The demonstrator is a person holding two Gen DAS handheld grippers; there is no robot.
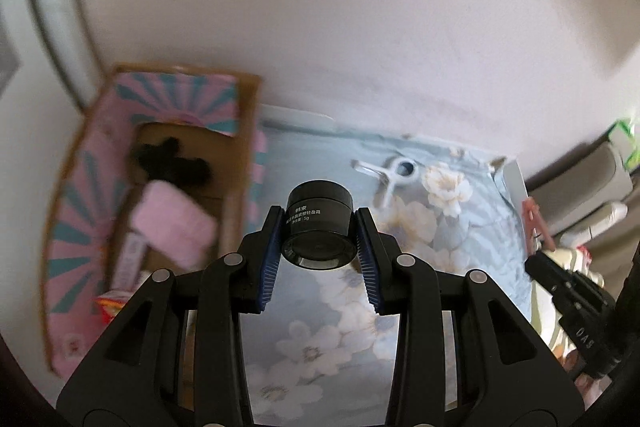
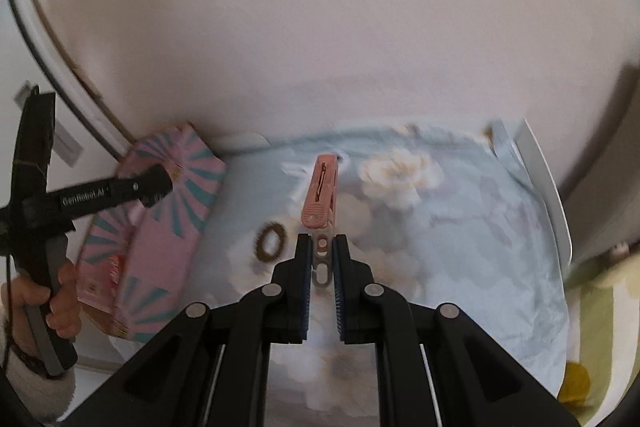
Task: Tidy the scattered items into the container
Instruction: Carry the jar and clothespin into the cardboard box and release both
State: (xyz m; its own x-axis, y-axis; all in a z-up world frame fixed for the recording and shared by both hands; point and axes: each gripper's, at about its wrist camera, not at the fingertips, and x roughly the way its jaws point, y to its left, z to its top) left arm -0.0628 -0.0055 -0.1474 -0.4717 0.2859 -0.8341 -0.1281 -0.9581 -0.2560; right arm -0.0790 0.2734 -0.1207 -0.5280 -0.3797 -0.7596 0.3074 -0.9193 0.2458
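Observation:
My left gripper (image 1: 319, 223) is shut on a small black cosmetic jar (image 1: 319, 225) and holds it above the floral cloth, just right of the pink and teal cardboard box (image 1: 80, 187). The box holds a pink soft item (image 1: 174, 225) and a black fuzzy item (image 1: 170, 161). My right gripper (image 2: 322, 247) is shut on a pink clothespin (image 2: 322, 193) by its grey end, above the cloth. A clear white clothespin (image 1: 390, 175) lies on the cloth beyond the jar. A brown hair tie (image 2: 271, 235) lies on the cloth left of the pink clothespin.
The table is covered by a light blue floral cloth (image 2: 460, 227) and stands against a white wall. The box (image 2: 168, 211) is at the table's left end. The other gripper and the hand holding it show in the right wrist view (image 2: 48, 227).

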